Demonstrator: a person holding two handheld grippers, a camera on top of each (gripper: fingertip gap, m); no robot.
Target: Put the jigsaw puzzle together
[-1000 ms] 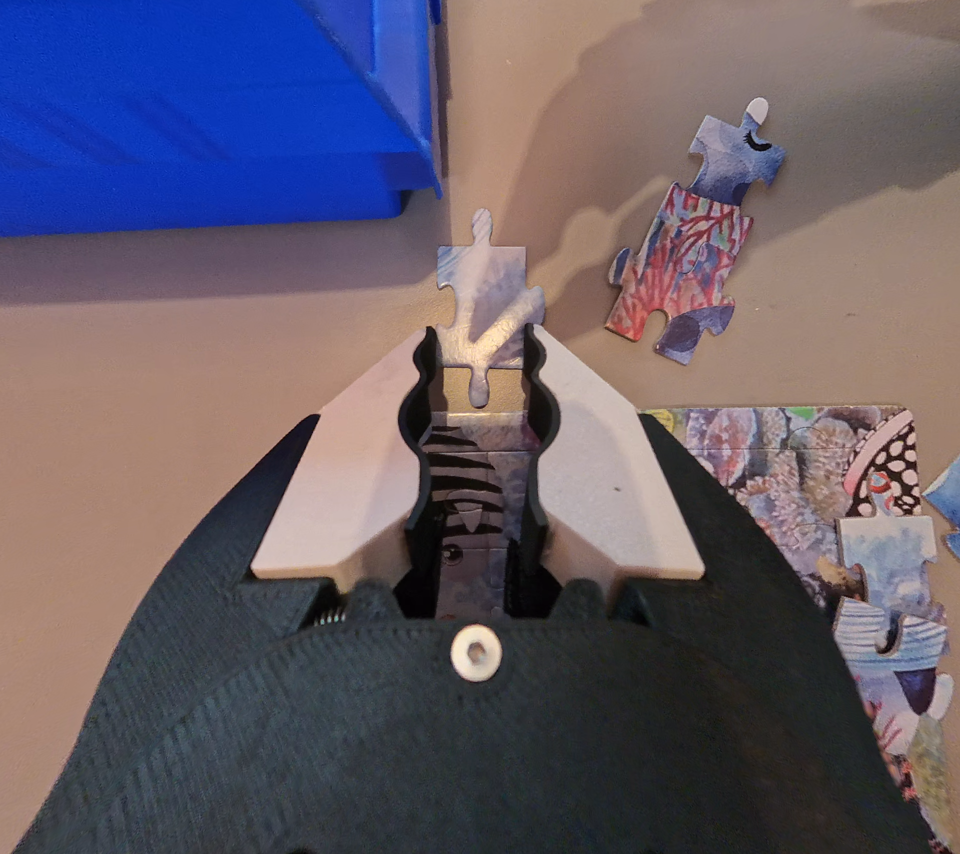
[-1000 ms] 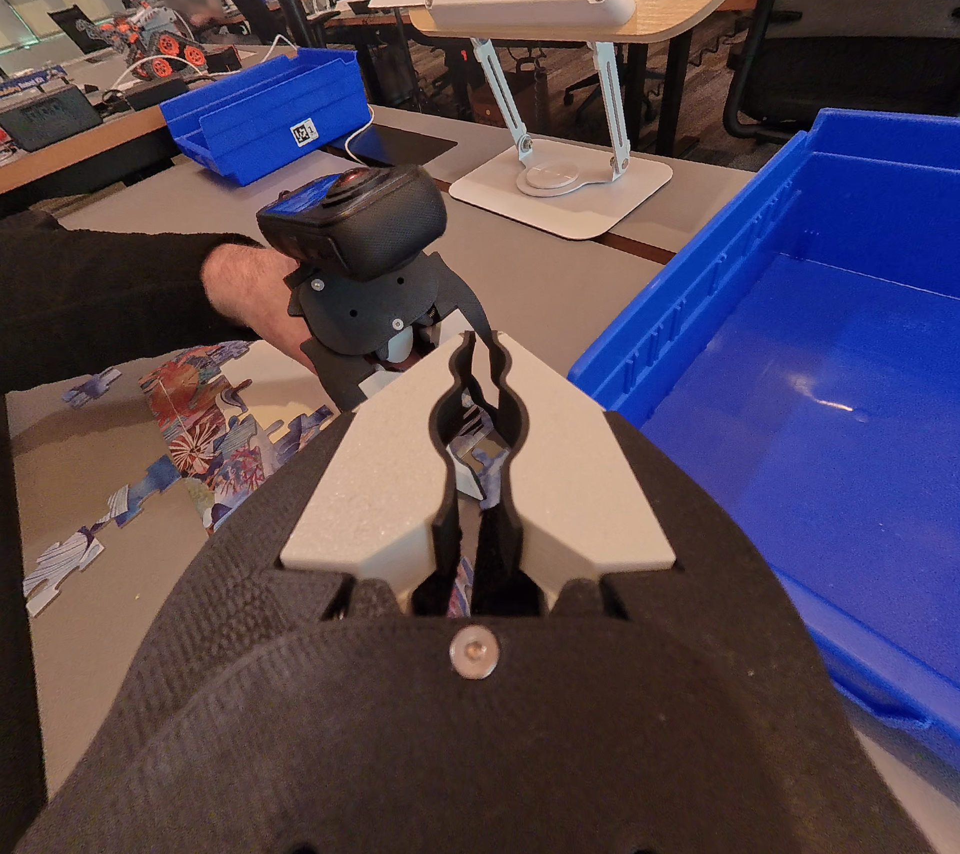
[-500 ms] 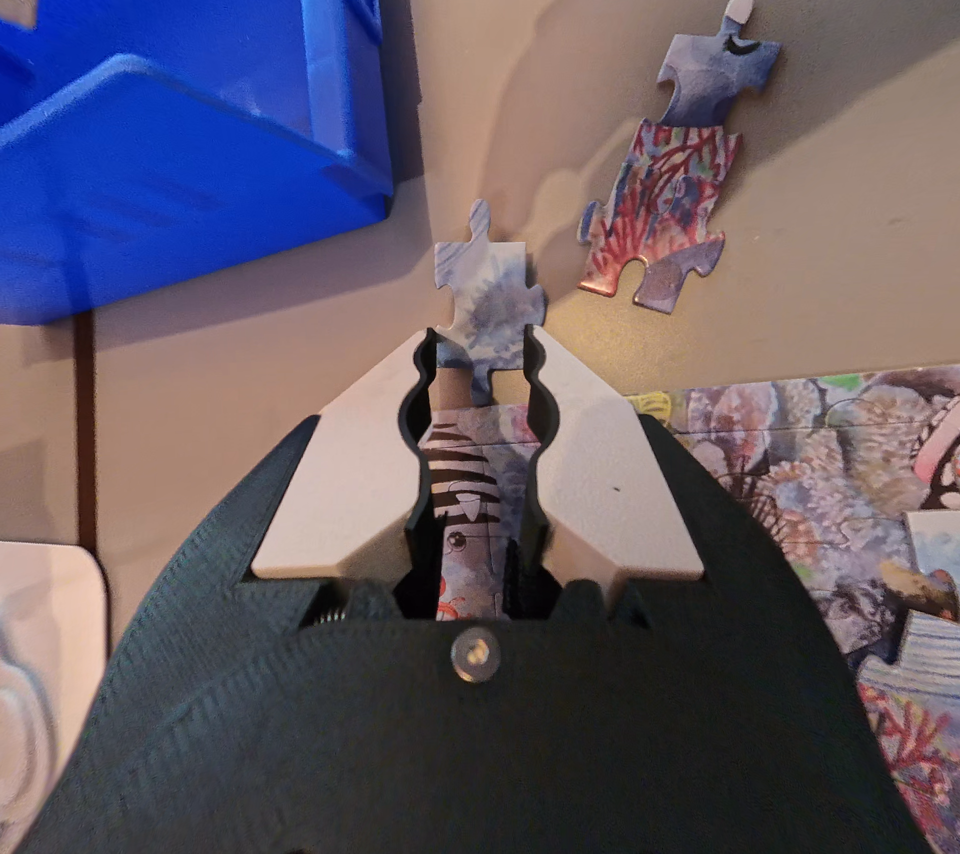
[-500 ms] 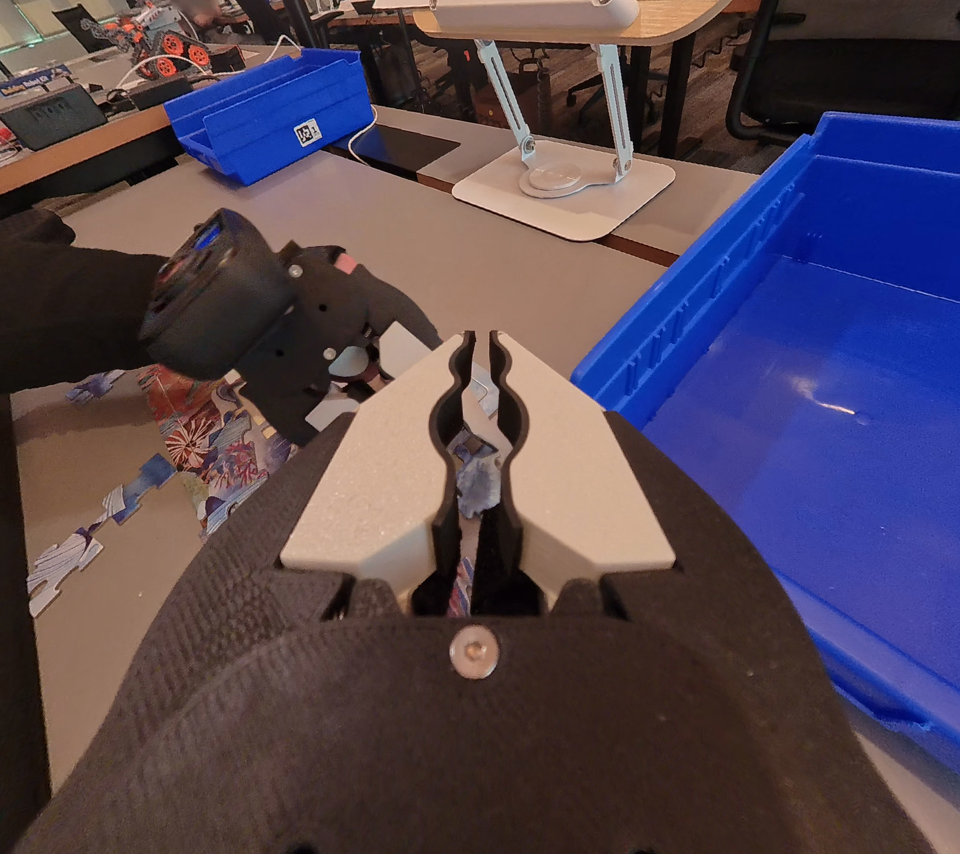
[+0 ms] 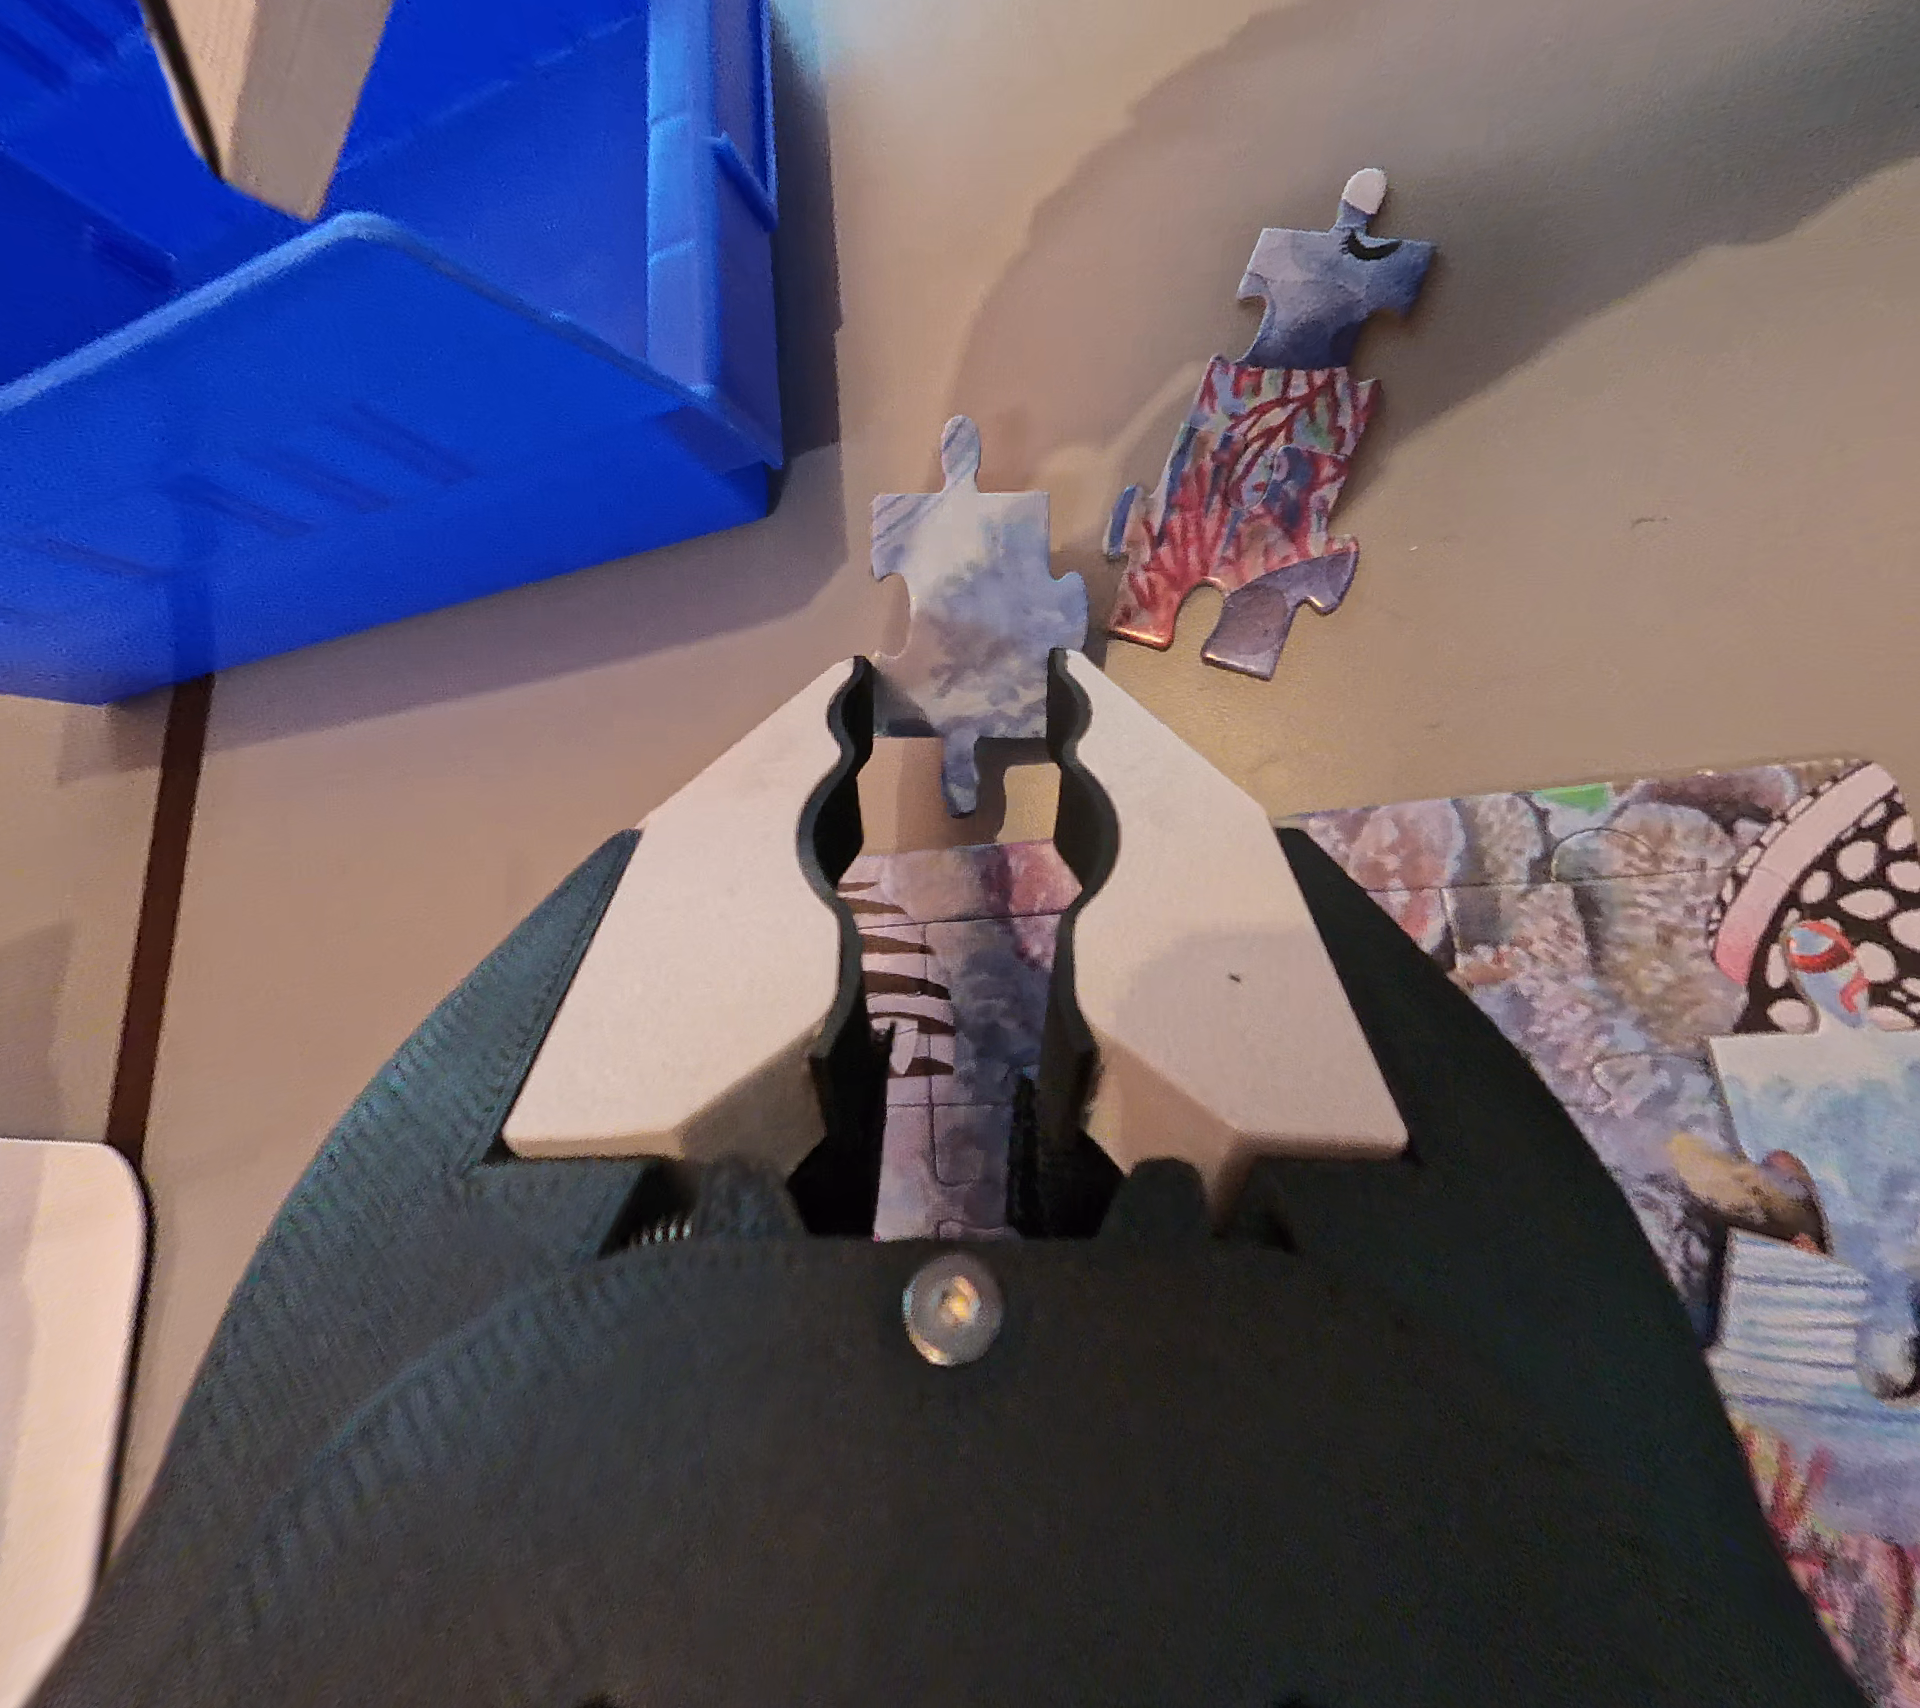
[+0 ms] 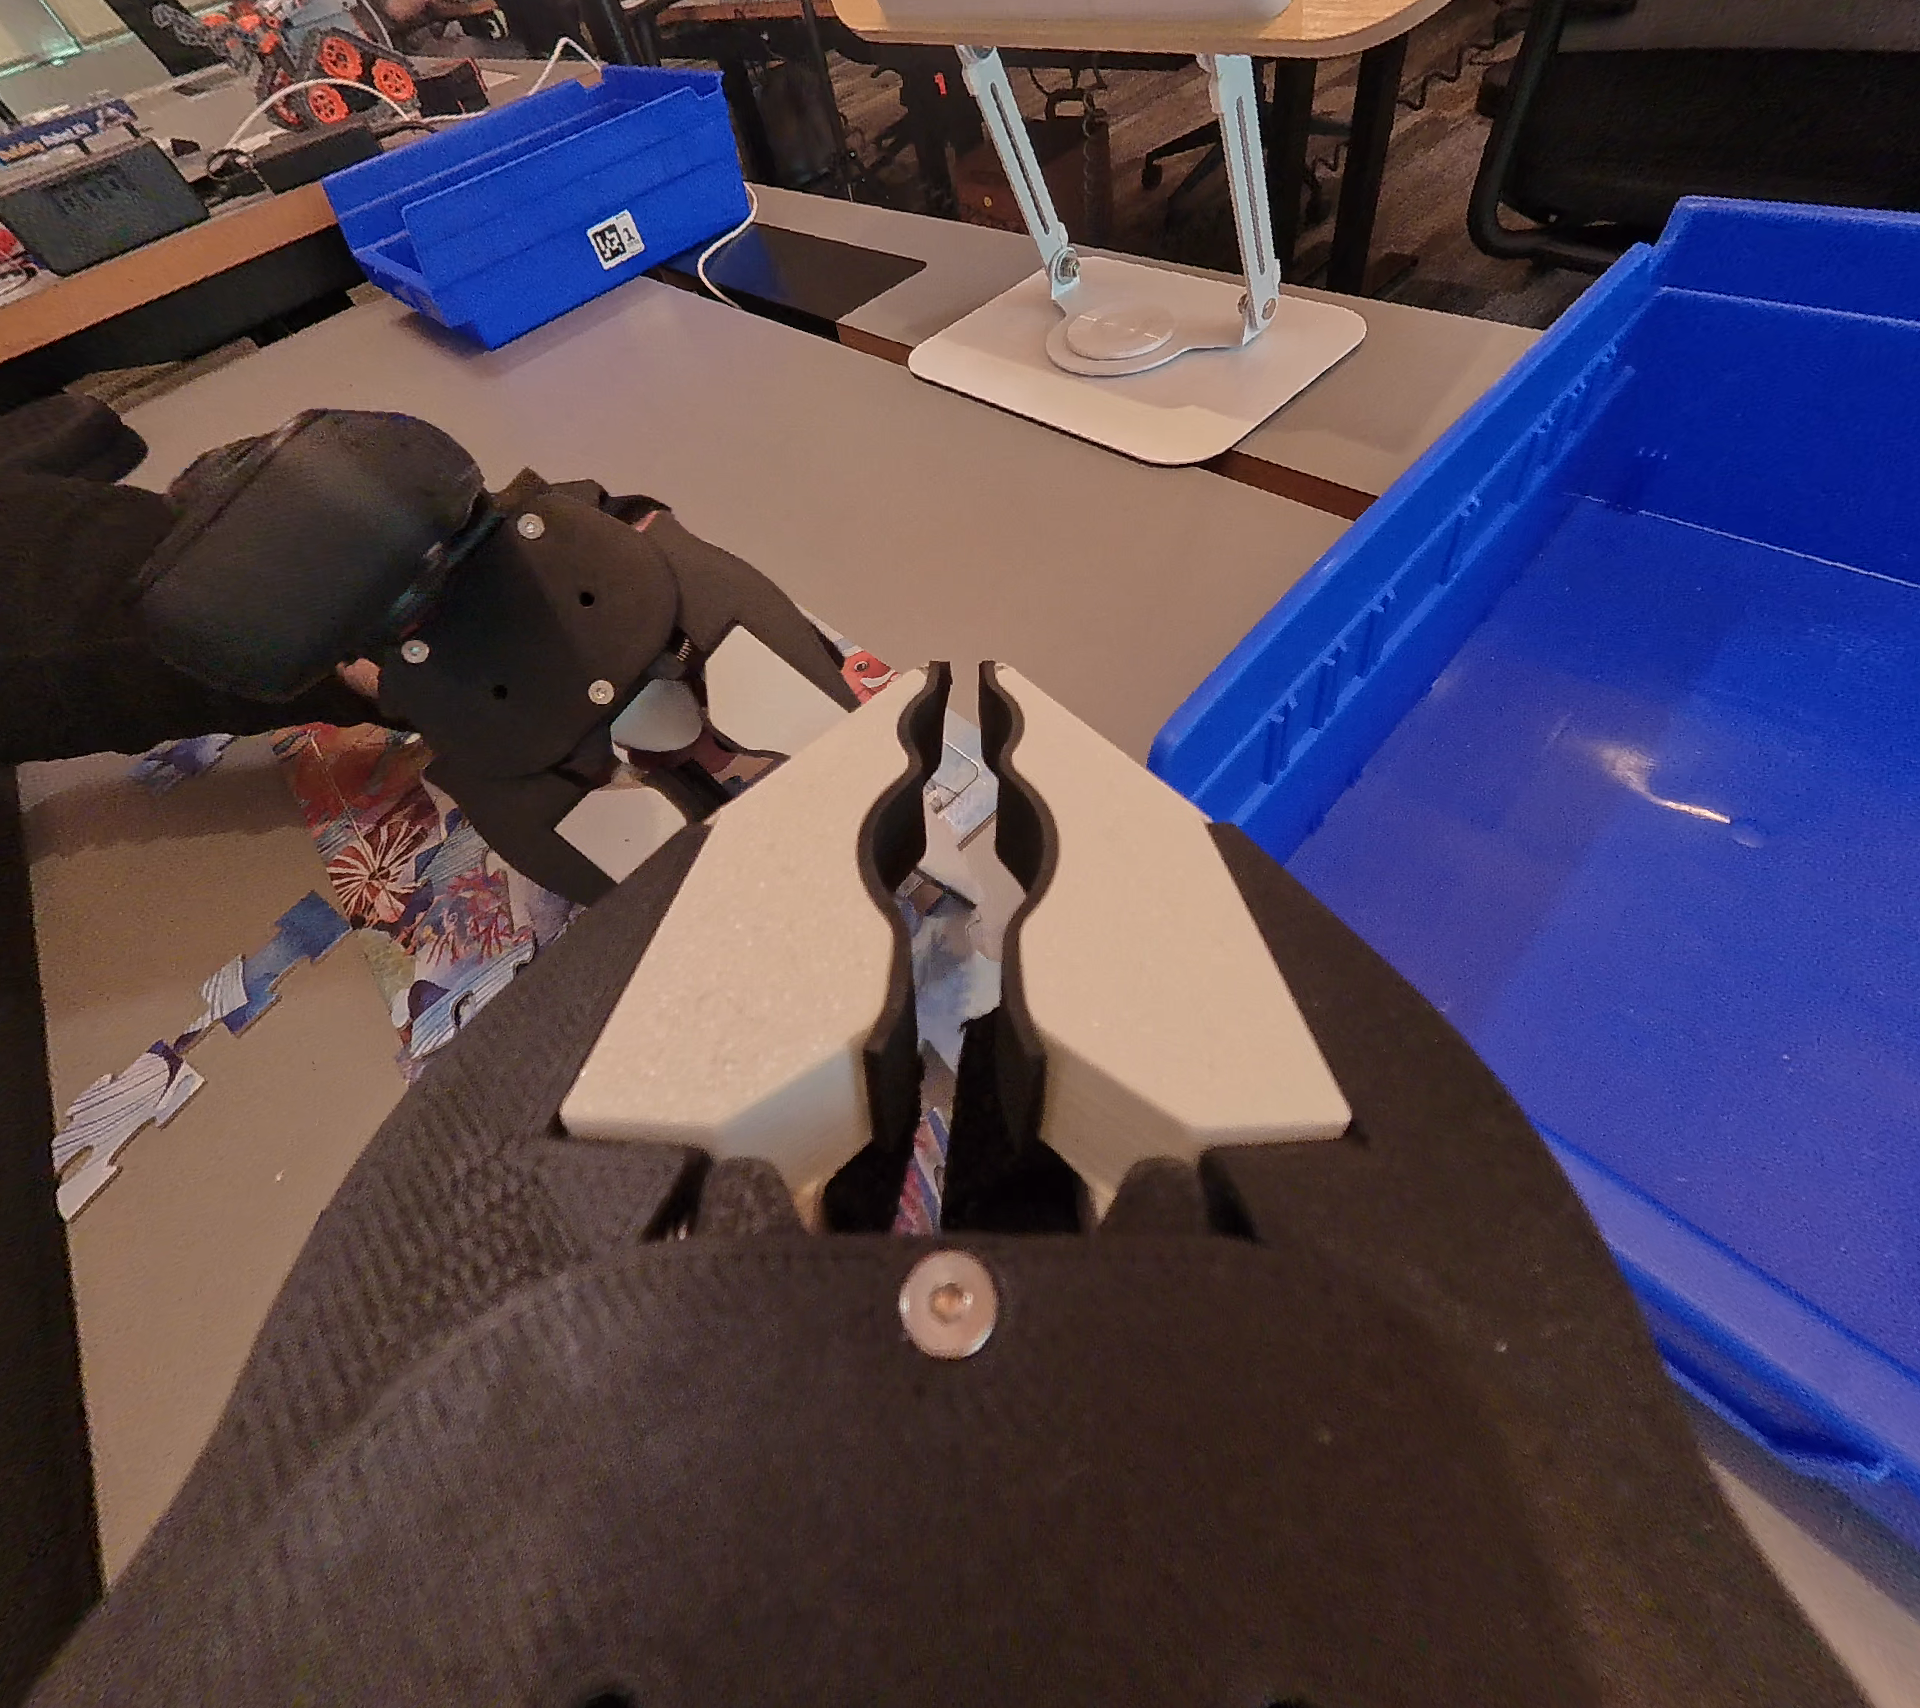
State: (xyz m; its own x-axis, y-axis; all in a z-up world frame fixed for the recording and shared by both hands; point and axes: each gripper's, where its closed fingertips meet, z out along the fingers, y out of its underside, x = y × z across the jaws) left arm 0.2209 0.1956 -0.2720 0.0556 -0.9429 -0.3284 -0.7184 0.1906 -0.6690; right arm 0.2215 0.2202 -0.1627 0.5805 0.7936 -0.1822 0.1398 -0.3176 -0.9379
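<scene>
A pale blue-and-white jigsaw piece (image 5: 971, 598) stands pinched at its lower edge, knob pointing away, above the tan surface (image 5: 1558, 48), just beside a joined red-coral pair (image 5: 1257, 474) lying flat, with the assembled reef section (image 5: 1579, 920) nearby.

The grey counter (image 6: 831, 453) fills the middle of the right wrist view. A blue bin (image 6: 1621, 723) sits at the right edge, a white stand base (image 6: 1143, 370) toward the upper middle, a second blue bin (image 6: 540, 204) at upper left. The assembled puzzle section (image 6: 416, 889) and loose pieces (image 6: 125, 1108) lie at lower left.
</scene>
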